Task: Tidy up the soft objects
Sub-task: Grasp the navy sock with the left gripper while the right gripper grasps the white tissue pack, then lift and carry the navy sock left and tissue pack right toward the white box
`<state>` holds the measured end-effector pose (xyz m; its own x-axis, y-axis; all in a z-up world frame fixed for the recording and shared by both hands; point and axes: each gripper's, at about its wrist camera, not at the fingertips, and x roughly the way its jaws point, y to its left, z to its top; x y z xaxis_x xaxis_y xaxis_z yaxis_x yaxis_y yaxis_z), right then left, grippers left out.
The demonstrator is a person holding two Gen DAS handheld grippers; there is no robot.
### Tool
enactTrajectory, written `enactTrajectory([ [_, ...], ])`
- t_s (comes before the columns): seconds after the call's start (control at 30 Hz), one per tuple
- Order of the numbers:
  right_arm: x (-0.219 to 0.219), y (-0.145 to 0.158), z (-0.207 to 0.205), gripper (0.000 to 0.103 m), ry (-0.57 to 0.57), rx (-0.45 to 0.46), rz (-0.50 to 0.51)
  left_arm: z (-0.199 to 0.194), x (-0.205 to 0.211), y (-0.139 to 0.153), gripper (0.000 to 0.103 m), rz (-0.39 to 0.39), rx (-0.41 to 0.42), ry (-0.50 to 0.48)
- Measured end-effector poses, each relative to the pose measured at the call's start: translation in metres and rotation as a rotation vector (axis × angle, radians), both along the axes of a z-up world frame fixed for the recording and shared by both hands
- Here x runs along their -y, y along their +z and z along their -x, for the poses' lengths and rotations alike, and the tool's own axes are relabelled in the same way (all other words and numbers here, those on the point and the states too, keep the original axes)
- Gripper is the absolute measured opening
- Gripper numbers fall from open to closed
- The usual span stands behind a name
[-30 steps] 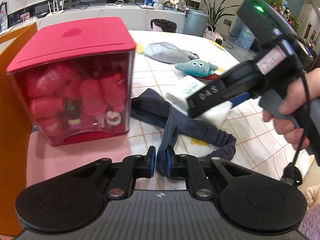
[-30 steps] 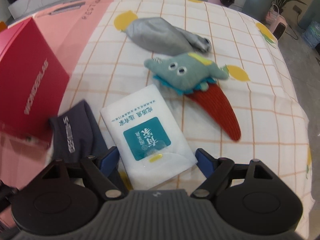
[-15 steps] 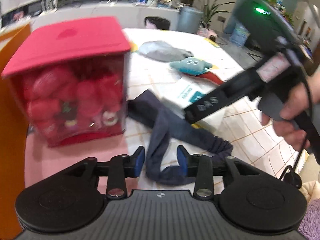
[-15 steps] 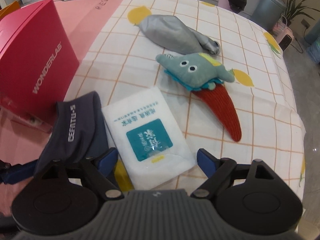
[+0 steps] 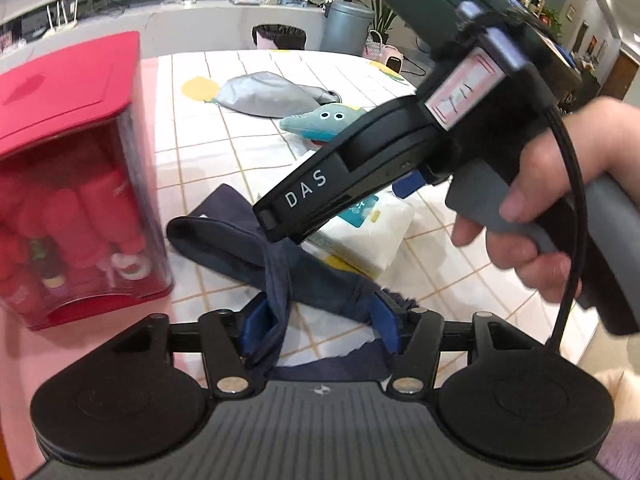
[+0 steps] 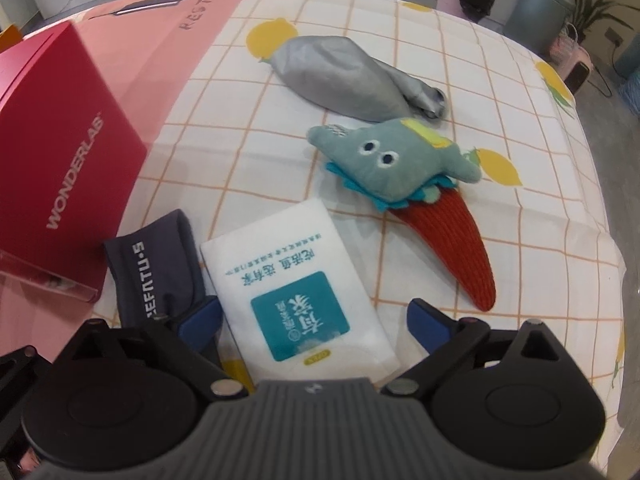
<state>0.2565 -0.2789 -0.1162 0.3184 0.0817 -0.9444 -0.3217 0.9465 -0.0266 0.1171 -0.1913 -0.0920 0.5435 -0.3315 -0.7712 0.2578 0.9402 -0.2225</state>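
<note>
A navy headband (image 5: pixel 224 236) lies on the checked tablecloth (image 5: pixel 200 136), its near end draped between the pads of my left gripper (image 5: pixel 320 330). Those jaws are opening and the pads no longer press the cloth. In the right wrist view my right gripper (image 6: pixel 312 320) points steeply down over a white tissue pack (image 6: pixel 288 280). Its jaws are opening, with the pack between the pads and untouched. The headband (image 6: pixel 156 264) lies just left of the pack. Farther off lie a blue-green plush toy (image 6: pixel 384 164) on an orange-red knitted piece (image 6: pixel 452 252) and a grey pouch (image 6: pixel 340 76).
A clear box with a red lid (image 5: pixel 68 160), full of red toys, stands on a pink mat at the left. A person's hand (image 5: pixel 540 200) holds the right gripper's body across the left wrist view. Bins (image 5: pixel 344 26) stand beyond the table's far edge.
My left gripper's jaws went from shut on the headband to wide apart, and the cloth now hangs slack between them. The right gripper's jaws widened slightly around the tissue pack.
</note>
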Motion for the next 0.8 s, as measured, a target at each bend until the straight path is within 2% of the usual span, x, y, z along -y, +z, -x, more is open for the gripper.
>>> enactTrajectory([
  [0.1,0.016,0.001,-0.002,0.086,-0.049,0.003,-0.030,-0.008,0.005,0.001,0.069,0.024,-0.029,-0.009],
  [0.13,0.021,0.003,-0.003,0.079,-0.066,0.011,-0.025,-0.011,0.008,0.001,0.070,0.020,-0.045,-0.002],
  [0.37,0.061,0.005,0.002,0.078,-0.172,0.009,0.031,-0.027,0.026,0.004,0.072,-0.052,-0.087,0.068],
  [0.63,0.090,0.006,0.019,0.078,-0.214,0.002,0.085,-0.044,0.056,0.001,0.072,-0.236,-0.094,0.154],
  [0.8,0.101,0.004,0.023,0.078,-0.252,-0.011,0.046,-0.046,0.059,0.001,0.066,-0.228,-0.078,0.159],
])
